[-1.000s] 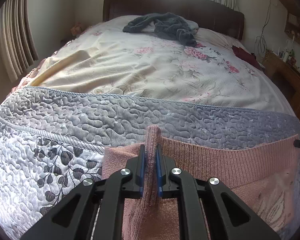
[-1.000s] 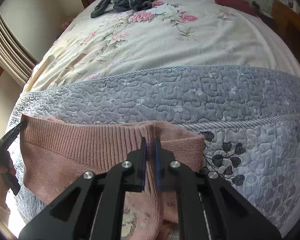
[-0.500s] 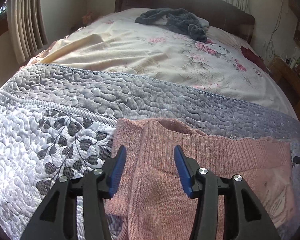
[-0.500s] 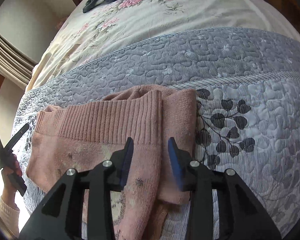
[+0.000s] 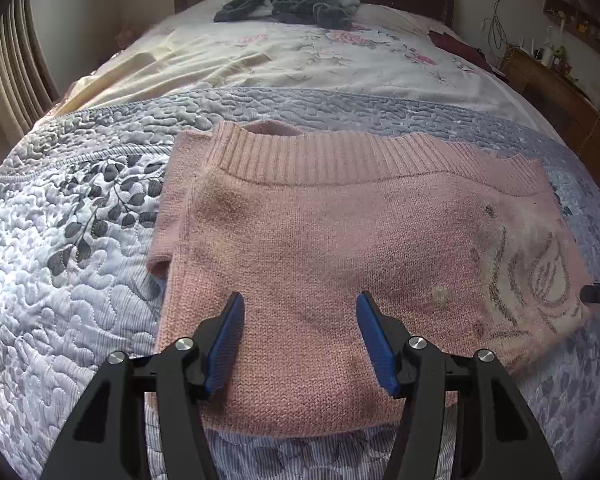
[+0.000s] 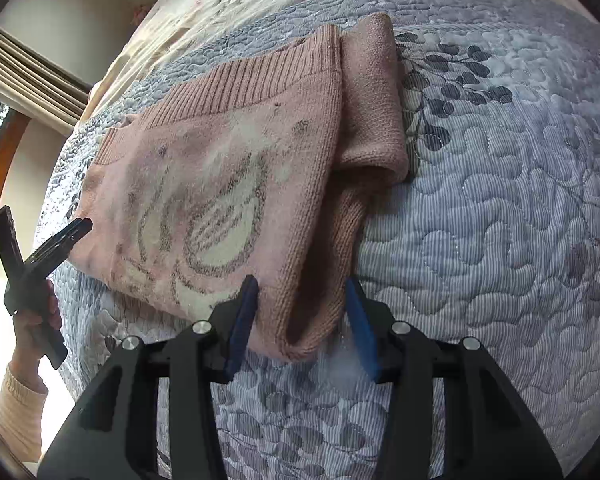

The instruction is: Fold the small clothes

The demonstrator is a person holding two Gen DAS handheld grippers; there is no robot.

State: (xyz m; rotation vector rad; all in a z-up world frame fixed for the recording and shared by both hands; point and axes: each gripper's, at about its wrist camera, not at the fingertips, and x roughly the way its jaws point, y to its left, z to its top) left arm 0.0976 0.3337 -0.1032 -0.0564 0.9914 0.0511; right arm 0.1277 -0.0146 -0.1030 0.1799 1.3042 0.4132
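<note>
A small pink knitted sweater (image 5: 320, 248) lies folded on the grey quilted bedspread (image 5: 60, 288), ribbed hem toward the headboard and a pale line drawing on its right part. My left gripper (image 5: 300, 320) is open just above the sweater's near-left part, nothing between its blue pads. In the right wrist view the same sweater (image 6: 220, 160) shows a tucked sleeve (image 6: 372, 104) along its right edge. My right gripper (image 6: 302, 300) is open, its fingers either side of the sweater's near right corner. The left gripper (image 6: 66, 236) appears at the far left there, held by a hand.
A dark grey heap of clothes (image 5: 288, 2) lies near the dark headboard on the floral sheet (image 5: 300, 56). A maroon cloth (image 5: 456, 42) sits at the bed's right edge beside a wooden side table (image 5: 556, 80). Curtains (image 6: 32, 72) hang at the left.
Both grippers have let go of the sweater's far edge, opened wide and drawn back toward the near side of the bed. The sweater now lies flat, folded in half.
</note>
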